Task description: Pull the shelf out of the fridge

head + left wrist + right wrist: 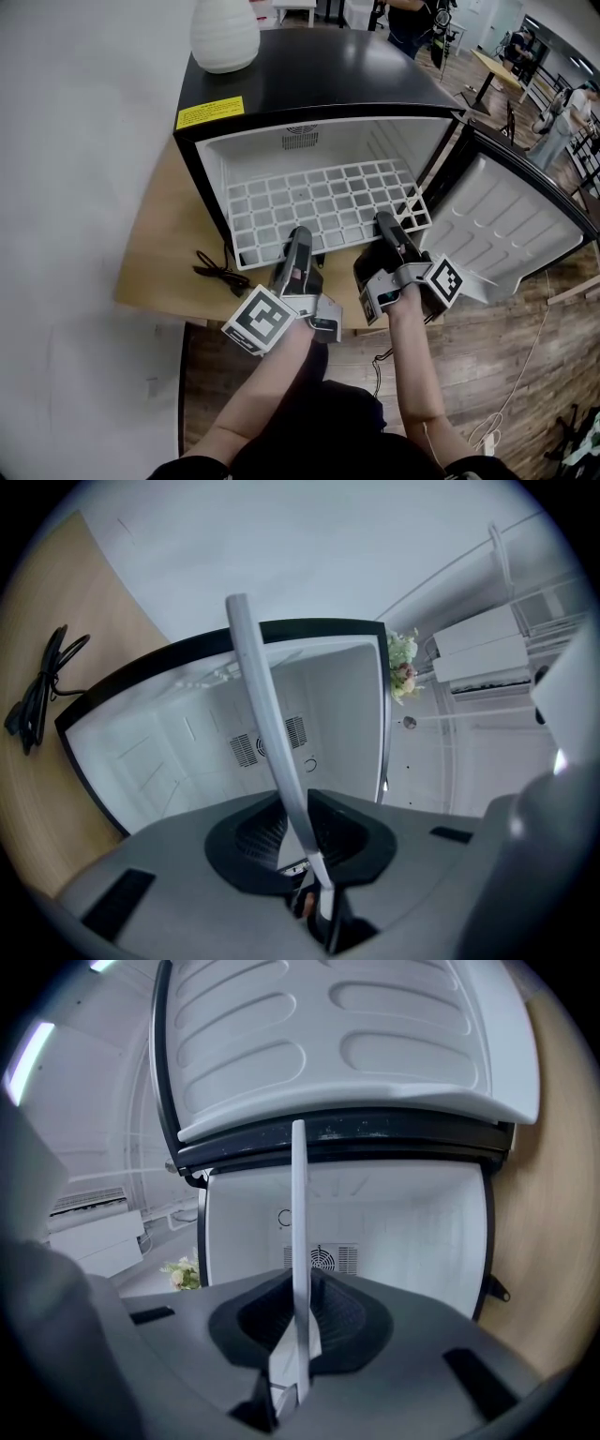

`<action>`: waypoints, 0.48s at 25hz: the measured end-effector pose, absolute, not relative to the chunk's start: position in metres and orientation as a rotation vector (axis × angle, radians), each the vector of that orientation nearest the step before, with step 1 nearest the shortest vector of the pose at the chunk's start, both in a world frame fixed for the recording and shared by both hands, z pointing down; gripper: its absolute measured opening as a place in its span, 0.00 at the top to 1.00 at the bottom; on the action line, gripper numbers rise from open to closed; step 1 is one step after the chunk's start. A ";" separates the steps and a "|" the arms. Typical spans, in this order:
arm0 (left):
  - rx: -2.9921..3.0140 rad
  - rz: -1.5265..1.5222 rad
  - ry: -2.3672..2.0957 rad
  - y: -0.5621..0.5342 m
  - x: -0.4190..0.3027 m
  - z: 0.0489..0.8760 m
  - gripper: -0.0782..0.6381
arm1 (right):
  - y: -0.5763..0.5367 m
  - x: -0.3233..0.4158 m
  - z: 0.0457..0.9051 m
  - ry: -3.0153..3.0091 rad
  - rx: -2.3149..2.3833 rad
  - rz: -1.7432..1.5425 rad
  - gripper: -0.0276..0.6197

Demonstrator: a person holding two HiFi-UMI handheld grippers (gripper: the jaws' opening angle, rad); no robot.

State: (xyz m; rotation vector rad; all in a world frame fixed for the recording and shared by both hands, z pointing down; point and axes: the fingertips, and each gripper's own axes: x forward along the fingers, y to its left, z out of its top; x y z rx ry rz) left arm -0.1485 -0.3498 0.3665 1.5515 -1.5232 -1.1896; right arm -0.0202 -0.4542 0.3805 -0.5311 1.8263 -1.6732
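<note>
**White grid shelf pinched at its front edge by both grippers**

Head view: the white shelf (pixel 323 211) is seen lying level in the black fridge (pixel 309 80). Its rear part is inside the cavity and its front rim is at the mouth. The door (pixel 511 220) is swung wide to the right, so the way out is left free. The front rim is held by the left gripper (pixel 299 234) and the right gripper (pixel 385 225), set apart along it. This spacing is judged to keep the shelf from skewing on its rails. Both forearms are held roughly parallel, reaching forward, with the grippers pointed about level into the cavity. A white vase (pixel 225 33) is noted on top of the fridge and a black cable (pixel 217 272) on the wooden table (pixel 159 253).

Left gripper view: the shelf (pixel 267 724) is seen edge-on as a pale bar. The jaws of the left gripper (pixel 302 819) are closed onto it from both faces. The cable (pixel 42 691) is seen well off to the side.

Right gripper view: the shelf (pixel 299 1222) is again seen edge-on, clamped between the pressed jaws of the right gripper (pixel 300 1321). The fridge's rear wall is seen behind it and the door (pixel 347 1044) above.
</note>
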 end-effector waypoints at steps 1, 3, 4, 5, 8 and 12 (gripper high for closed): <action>1.554 -1.182 -1.519 -0.350 -0.148 0.367 0.82 | -0.455 -0.018 0.380 1.820 -0.535 -1.669 0.93; 1.578 -1.162 -1.525 -0.350 -0.147 0.366 0.82 | -0.455 -0.013 0.380 1.828 -0.549 -1.653 0.93; 1.589 -1.152 -1.527 -0.349 -0.146 0.365 0.82 | -0.455 -0.011 0.380 1.833 -0.555 -1.647 0.93; 1.597 -1.143 -1.526 -0.348 -0.145 0.365 0.82 | -0.454 -0.009 0.380 1.836 -0.557 -1.643 0.93; 1.608 -1.121 -1.520 -0.343 -0.142 0.366 0.81 | -0.448 -0.003 0.377 1.858 -0.550 -1.622 0.91; 1.657 -1.093 -1.502 -0.337 -0.133 0.365 0.79 | -0.438 0.001 0.375 1.935 -0.563 -1.572 0.86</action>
